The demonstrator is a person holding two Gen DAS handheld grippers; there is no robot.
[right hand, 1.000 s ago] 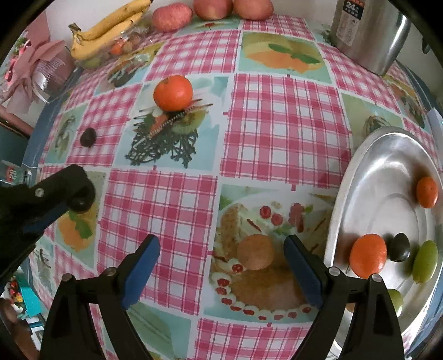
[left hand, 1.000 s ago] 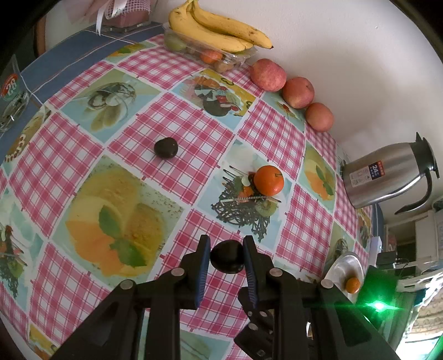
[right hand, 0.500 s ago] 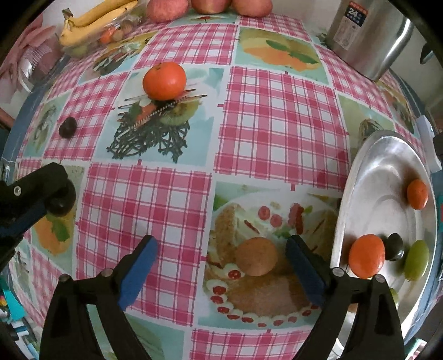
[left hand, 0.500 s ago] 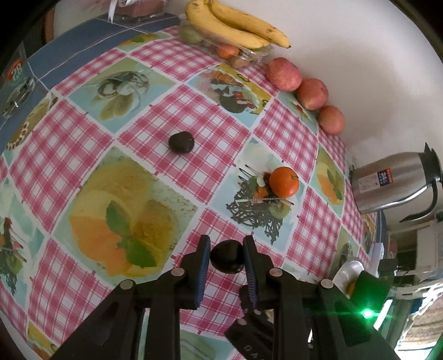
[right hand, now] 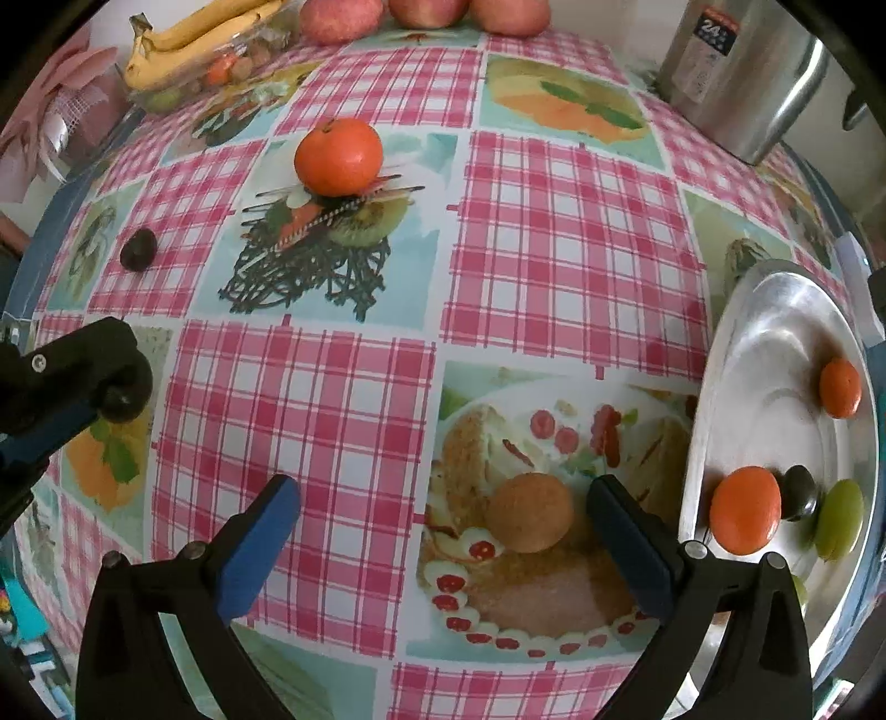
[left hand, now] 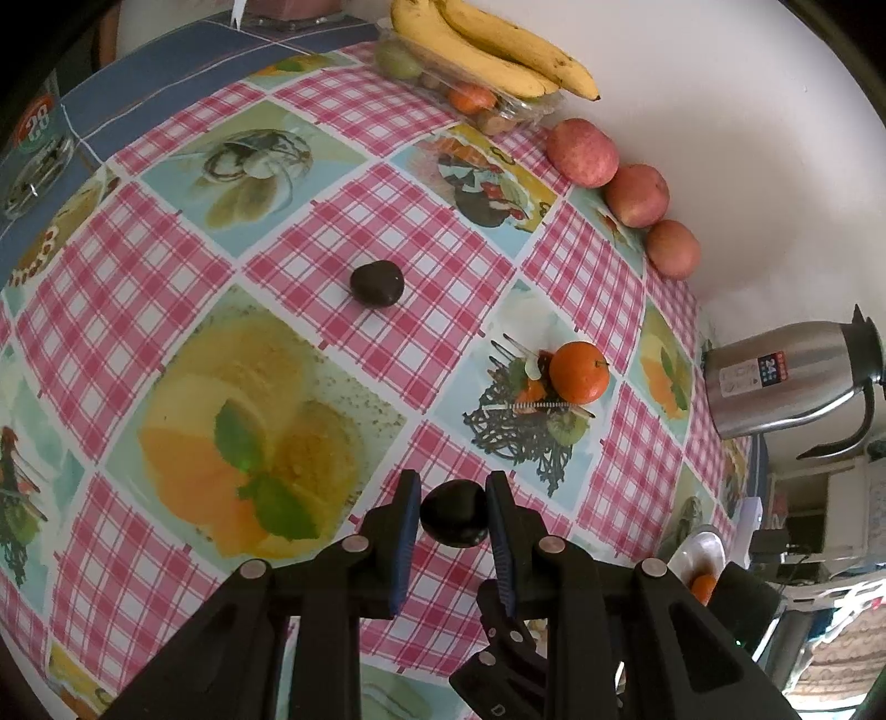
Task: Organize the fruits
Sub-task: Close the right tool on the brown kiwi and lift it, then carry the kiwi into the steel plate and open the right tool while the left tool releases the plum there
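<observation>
My left gripper [left hand: 451,498] is shut on a small dark round fruit [left hand: 454,520] just above the checked tablecloth; the right wrist view shows it at the left edge, still holding that dark fruit [right hand: 124,396]. A second dark fruit [left hand: 376,282] lies loose on the cloth, and so does an orange [left hand: 578,371]. My right gripper [right hand: 443,487] points down at the cloth left of the metal plate [right hand: 775,343]. Its jaws are opening and only the printed cloth shows between them. On the plate lie two oranges [right hand: 745,509], a dark fruit [right hand: 800,490] and green fruits [right hand: 839,518].
Along the wall stand three apples [left hand: 634,194], a clear tray [left hand: 498,113] of small fruit with bananas [left hand: 498,50] on top, and a steel thermos jug [left hand: 786,376]. A glass [left hand: 33,155] stands at the far left on a blue cloth. The table edge runs close behind the plate.
The right gripper's jaws have spread wider and it has sunk a little toward the cloth beside the plate. The left gripper keeps its hold on the dark fruit and has barely shifted.
</observation>
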